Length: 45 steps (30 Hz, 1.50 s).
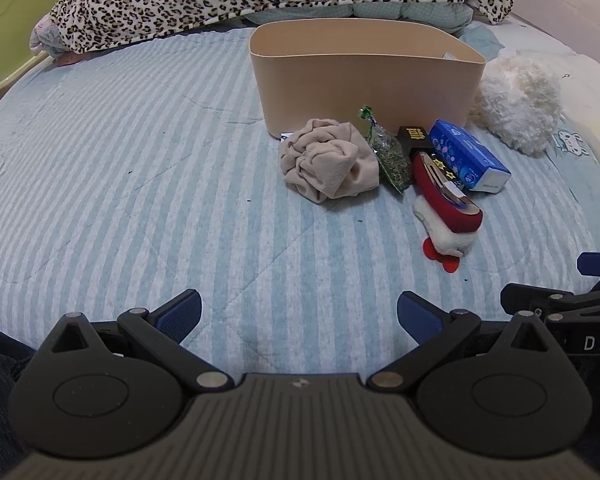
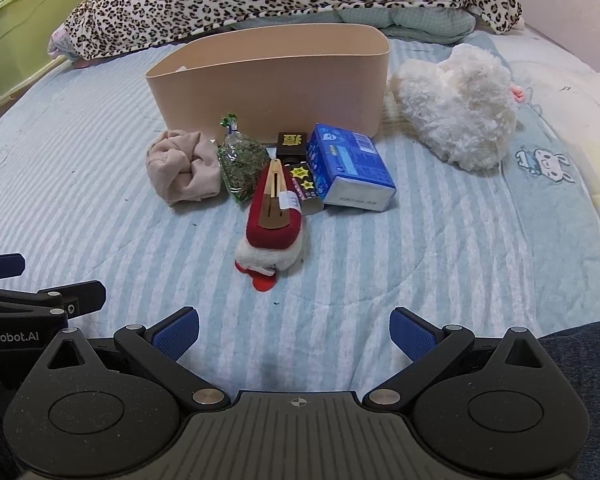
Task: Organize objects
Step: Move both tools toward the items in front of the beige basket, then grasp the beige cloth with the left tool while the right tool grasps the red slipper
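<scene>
Loose items, headed by a red hair clip [image 2: 274, 216], lay clustered on the bed [image 2: 440, 248] before the bin [image 2: 268, 84]; left tongs [image 1: 299, 314] and right tongs [image 2: 294, 330], both released and empty, best took the nearest first.

left gripper [image 1: 299, 316]: matte black linkage arms, 2 round black discs at base, ribbed grey centre plate with small crosshair mark, silver pivot pins, blue textured pads [image 1: 182, 314] on fingertips. right gripper [image 2: 294, 332]: same build, black speckled discs, blue pads [image 2: 414, 334], silver pins. white lettering on black side housings, partly cut off. dark denim at frame edges beside both grippers.
</scene>
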{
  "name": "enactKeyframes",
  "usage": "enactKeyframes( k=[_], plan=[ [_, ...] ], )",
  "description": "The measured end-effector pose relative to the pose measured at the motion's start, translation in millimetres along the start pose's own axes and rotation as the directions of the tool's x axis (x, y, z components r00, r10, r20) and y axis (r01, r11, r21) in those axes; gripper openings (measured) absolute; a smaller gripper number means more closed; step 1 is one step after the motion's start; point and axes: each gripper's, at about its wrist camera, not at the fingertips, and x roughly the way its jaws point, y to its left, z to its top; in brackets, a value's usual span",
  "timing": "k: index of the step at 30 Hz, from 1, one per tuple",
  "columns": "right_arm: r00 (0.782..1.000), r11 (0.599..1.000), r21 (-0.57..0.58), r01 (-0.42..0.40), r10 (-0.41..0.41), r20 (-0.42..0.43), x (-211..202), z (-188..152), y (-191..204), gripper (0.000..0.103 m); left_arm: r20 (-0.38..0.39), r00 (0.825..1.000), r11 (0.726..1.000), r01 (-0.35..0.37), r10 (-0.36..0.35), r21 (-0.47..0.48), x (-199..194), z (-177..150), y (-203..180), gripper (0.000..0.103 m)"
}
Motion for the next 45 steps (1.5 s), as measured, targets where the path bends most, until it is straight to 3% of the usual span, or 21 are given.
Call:
enactKeyframes(
  k=[18, 27, 34, 45],
  plan=[
    [1.000, 1.000, -0.012, -0.026, 0.026, -0.014, 29, 32, 7, 0.103, -0.014, 0.999, 0.999, -0.041, 0.041, -0.035, 26, 31, 17, 0.103],
    [0.999, 1.000, -0.010, -0.026, 0.026, -0.034, 54, 58, 8, 0.103, 0.000, 1.000, 1.000, -0.016, 0.016, -0.002, 55, 57, 27, 0.103],
    [0.997, 1.000, 0.003, -0.020, 0.021, -0.077, 80, 70, 5, 0.095, 0.023, 1.000, 0.998, -0.020, 0.018, 0.066, 81, 84, 37, 0.103],
    [0.986, 0.999, 0.006, -0.053, 0.053, -0.160, 122, 72, 9, 0.084, 0.057, 0.987, 0.980, 0.142, -0.151, 0.139, 120, 97, 24, 0.103]
  ],
)
